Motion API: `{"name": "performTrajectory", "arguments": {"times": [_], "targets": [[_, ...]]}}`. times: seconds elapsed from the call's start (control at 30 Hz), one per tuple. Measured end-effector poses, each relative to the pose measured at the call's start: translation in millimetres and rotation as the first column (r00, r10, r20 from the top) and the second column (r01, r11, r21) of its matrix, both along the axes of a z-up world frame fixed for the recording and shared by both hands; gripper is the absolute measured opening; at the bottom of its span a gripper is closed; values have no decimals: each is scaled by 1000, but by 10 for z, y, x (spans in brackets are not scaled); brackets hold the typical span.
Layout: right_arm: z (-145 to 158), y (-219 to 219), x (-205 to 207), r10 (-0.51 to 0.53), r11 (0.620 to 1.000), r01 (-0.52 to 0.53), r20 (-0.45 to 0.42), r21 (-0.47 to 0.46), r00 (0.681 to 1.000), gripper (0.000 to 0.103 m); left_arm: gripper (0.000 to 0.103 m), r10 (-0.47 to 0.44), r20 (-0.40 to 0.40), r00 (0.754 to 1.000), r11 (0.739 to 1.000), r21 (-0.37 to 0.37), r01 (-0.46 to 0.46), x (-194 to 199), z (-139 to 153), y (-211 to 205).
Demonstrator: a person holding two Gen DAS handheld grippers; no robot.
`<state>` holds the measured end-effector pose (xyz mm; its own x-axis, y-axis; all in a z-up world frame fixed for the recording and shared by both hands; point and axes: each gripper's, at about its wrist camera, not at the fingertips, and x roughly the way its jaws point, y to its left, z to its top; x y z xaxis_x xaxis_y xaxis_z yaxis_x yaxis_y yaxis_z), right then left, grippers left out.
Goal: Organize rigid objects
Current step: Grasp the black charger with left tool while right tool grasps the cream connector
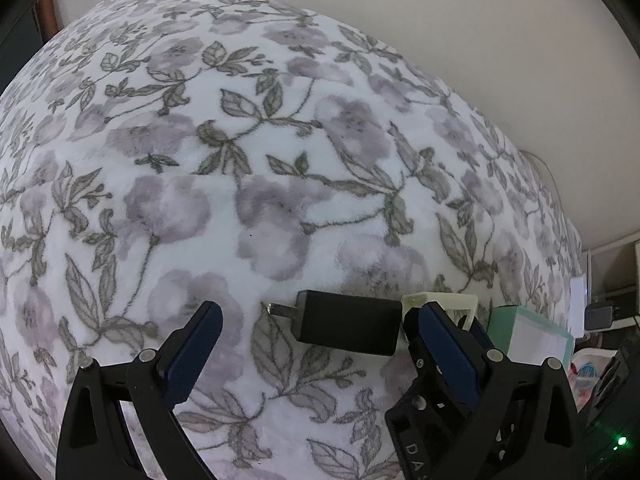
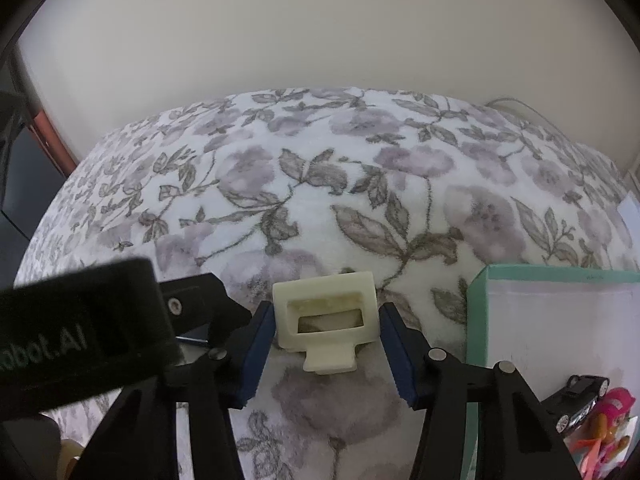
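A black charger plug (image 1: 348, 326) lies on the floral blanket (image 1: 240, 160), its prongs pointing left. My left gripper (image 1: 320, 314) stands open around it; the plug sits nearer the right finger and neither pad touches it. Just right of the plug is a cream plastic clip (image 1: 448, 300) with a rectangular window. In the right wrist view the cream clip (image 2: 326, 318) rests on the blanket between the blue pads of my right gripper (image 2: 326, 320), and both pads meet its sides. The left gripper's black body (image 2: 80, 340) fills the lower left of that view.
A teal-edged box (image 2: 560, 312) with a white inside stands close on the right, also seen as the teal box (image 1: 532, 332). A black toy car (image 2: 580, 400) and a pink toy (image 2: 612, 412) lie in it. A pale wall rises behind the blanket.
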<state>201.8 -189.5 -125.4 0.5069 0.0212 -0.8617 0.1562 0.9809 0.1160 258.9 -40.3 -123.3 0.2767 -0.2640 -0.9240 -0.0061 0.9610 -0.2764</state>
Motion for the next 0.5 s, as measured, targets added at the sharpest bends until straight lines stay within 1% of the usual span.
{"name": "performTrajectory", "arguments": {"times": [0.3, 0.37, 0.43, 0.47, 0.5], "targets": [[4, -77, -31, -20, 1000, 20, -23, 9, 1000, 55, 98, -20, -16, 1000, 1000, 22, 20, -18, -103, -86], [-14, -73, -31, -23, 1000, 23, -37, -3, 999, 54, 92, -20, -17, 1000, 1000, 22, 20, -14, -124, -102], [-25, -87, -37, -26, 1000, 27, -40, 5, 999, 54, 81, -18, -20, 1000, 1000, 18, 18, -10, -140, -101], [-24, -92, -39, -27, 1000, 28, -40, 8, 999, 54, 79, -17, -22, 1000, 1000, 17, 18, -6, -150, -104], [-23, -92, -40, -28, 1000, 28, -40, 8, 999, 54, 75, -16, -22, 1000, 1000, 15, 17, -4, -155, -102]]}}
